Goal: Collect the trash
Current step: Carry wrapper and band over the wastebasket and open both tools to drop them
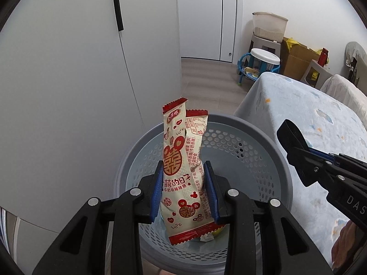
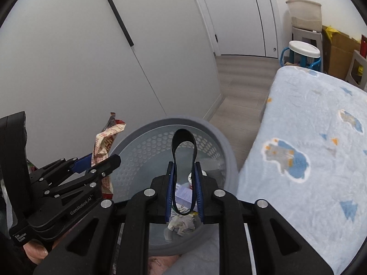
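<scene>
**Both grippers hold trash over the bin**

Left wrist view: the left gripper (image 1: 183, 190) clamps a red-and-cream candy wrapper (image 1: 181, 171) upright between its blue pads, directly above the grey perforated trash bin (image 1: 263, 142). The right gripper (image 1: 298, 151) reaches in from the right.

Right wrist view: the right gripper (image 2: 184, 190) pinches a black elastic band (image 2: 183, 142), looped upward, over the bin (image 2: 220, 137), where crumpled paper (image 2: 181, 223) lies. A blue blanket (image 2: 309, 160) sits just beside the bin.
</scene>
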The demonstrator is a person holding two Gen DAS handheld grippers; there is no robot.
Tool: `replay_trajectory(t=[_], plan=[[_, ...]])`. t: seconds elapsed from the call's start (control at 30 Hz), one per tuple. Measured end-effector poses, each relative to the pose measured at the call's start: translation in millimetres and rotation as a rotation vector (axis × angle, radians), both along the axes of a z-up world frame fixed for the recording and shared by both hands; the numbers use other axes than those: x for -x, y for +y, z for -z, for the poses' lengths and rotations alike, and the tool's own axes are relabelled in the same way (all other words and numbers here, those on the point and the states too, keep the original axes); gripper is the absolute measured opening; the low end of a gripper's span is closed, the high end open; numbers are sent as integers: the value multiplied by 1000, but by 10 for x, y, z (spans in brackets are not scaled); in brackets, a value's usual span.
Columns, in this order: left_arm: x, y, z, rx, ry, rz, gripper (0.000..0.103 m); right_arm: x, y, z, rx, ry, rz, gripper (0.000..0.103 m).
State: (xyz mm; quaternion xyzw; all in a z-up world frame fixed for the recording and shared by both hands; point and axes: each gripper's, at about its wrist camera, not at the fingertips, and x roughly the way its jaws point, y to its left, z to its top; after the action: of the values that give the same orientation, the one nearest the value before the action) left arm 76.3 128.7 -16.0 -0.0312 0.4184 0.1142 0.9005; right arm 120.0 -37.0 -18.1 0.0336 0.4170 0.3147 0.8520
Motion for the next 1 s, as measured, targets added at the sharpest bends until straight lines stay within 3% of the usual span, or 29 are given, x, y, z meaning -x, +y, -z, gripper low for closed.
replay_trajectory(t=[0.3,0.33,0.4,0.47,0.63,1.0], plan=[[-65,79,22,17,0,-17,37,-83,77,73,-11,12,-21,21],[-64,87,20,22,-3,-19,41,-82,66,69,-18,12,-23,24],[-49,97,11,22,-13,-29,48,-75,27,63,-35,5,-22,44],[-27,91,4,18,-21,-33,54,-64,5,50,-45,-8,-13,56],[-20,82,-4,9,-24,-38,62,-78,-6,46,-45,-3,-8,56],[-9,81,-14,-4,-21,-41,64,-27,9,54,-39,-11,-12,57]])
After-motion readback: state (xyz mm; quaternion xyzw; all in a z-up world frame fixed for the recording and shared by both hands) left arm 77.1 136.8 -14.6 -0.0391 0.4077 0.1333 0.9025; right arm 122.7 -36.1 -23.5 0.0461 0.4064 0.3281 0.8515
